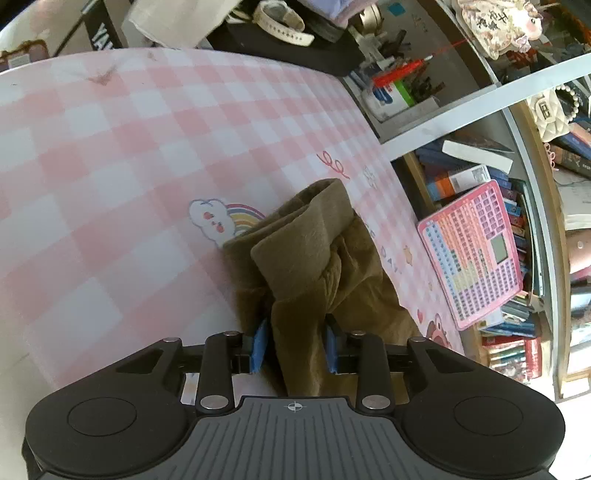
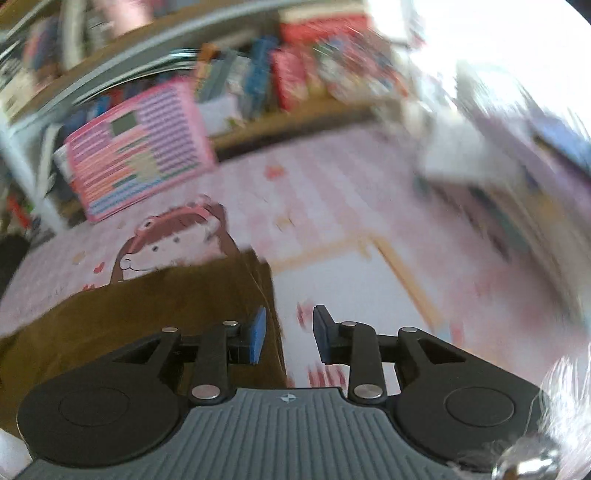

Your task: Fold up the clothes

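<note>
left claw (image 1: 295, 341) grasping fuzzy brown garment (image 1: 314, 258) | right claw (image 2: 289, 334) released

Pink checked table mat (image 1: 129, 155) (cartoon prints), brown garment (image 1: 314, 258) on it, partly lifted

text: "YA" in white on a black board (image 1: 100, 35), cut off | "DAY" partly legible on the pink checked mat (image 1: 389, 258) | Chinese characters on a white plaque (image 1: 491, 22), too small to read | right wrist view: blurred, nothing legible
</note>
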Action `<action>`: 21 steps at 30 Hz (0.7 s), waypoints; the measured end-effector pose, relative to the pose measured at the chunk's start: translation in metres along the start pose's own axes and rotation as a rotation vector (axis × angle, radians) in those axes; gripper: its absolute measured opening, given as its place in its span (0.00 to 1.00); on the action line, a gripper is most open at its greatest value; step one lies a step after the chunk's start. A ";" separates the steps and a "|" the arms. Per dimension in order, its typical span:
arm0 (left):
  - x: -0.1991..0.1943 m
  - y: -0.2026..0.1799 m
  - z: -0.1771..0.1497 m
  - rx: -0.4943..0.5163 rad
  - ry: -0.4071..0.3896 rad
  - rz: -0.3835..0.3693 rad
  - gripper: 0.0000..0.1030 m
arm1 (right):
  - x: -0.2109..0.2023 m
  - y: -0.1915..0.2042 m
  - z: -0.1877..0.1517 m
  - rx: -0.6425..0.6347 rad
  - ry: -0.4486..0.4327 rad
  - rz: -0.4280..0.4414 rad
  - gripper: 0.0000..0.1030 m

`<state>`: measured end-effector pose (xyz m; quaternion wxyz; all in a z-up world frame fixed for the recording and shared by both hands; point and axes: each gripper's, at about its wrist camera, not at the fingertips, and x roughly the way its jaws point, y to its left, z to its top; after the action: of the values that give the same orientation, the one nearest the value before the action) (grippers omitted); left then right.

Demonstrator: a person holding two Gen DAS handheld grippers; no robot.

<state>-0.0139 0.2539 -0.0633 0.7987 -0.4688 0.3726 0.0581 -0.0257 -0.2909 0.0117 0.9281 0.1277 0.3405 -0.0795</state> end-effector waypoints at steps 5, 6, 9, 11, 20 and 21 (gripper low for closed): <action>-0.022 0.001 -0.018 -0.005 -0.041 0.051 0.36 | 0.041 0.035 0.017 -0.132 -0.007 0.161 0.05; -0.027 0.002 -0.021 -0.010 -0.049 0.057 0.36 | 0.051 0.040 0.019 -0.144 0.001 0.178 0.05; -0.043 0.006 -0.031 -0.031 -0.077 0.077 0.36 | 0.086 0.032 0.027 -0.108 0.078 0.145 0.03; -0.054 0.010 -0.036 -0.042 -0.098 0.087 0.36 | 0.106 0.013 0.030 -0.052 0.124 0.108 0.00; -0.068 0.021 -0.050 -0.093 -0.139 0.129 0.37 | 0.117 0.005 0.031 -0.001 0.146 0.156 0.00; -0.066 0.019 -0.051 -0.087 -0.136 0.125 0.39 | 0.114 0.003 0.032 0.023 0.142 0.158 0.00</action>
<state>-0.0972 0.2414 -0.0480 0.7959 -0.4738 0.3431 0.1559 0.0810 -0.3045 -0.0389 0.9036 0.1701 0.3931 -0.0010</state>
